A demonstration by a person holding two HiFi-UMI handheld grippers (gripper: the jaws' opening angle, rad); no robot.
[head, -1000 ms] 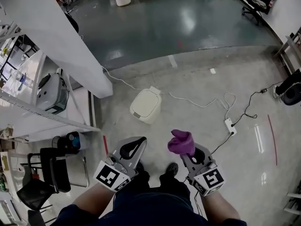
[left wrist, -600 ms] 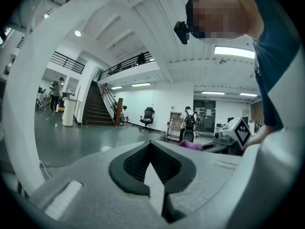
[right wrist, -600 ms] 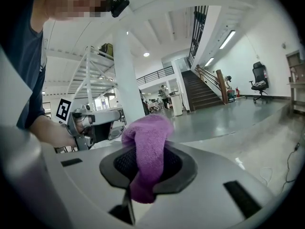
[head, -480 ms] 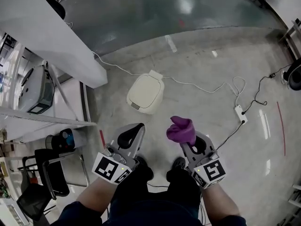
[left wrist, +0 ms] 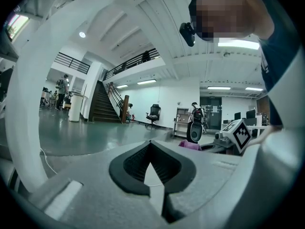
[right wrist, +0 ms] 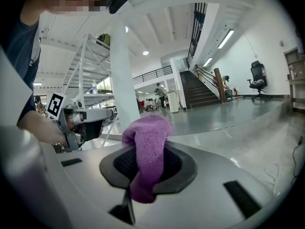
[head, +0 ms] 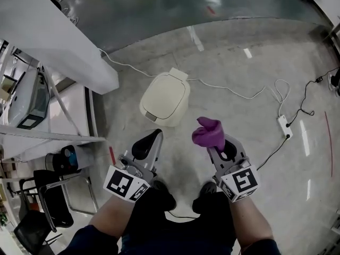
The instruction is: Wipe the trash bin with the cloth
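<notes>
While the person stands over the floor point(head: 249, 78) with both arms held low, the left tongs point(head: 152, 140) are closed on nothing; their own view shows the jaws meeting with only floor beyond them. The right tongs point(head: 222, 146) are clamped on the purple cloth point(head: 209, 133), which bunches above the jaws and hangs down between them in the right gripper view.

Just past the tongs, the cream trash bin point(head: 165, 98) stands upright on the pale floor with its lid shut, ahead and a little to the left, more in line with the left tongs. The cloth is near it but not touching.

Over the last second the bin has grown in the head view and the gap between it and the tongs has shrunk, so the person has walked up to it. Neither grip has changed. That suggests the approach is nearly done and wiping has not started; the likely next move is to lower the cloth onto the lid.

Behind the bin a white cable point(head: 234, 91) trails right to a power strip point(head: 285, 126). A white pillar point(head: 53, 36) rises at the left, and farther off the pale floor gives way to dark glossy floor.
</notes>
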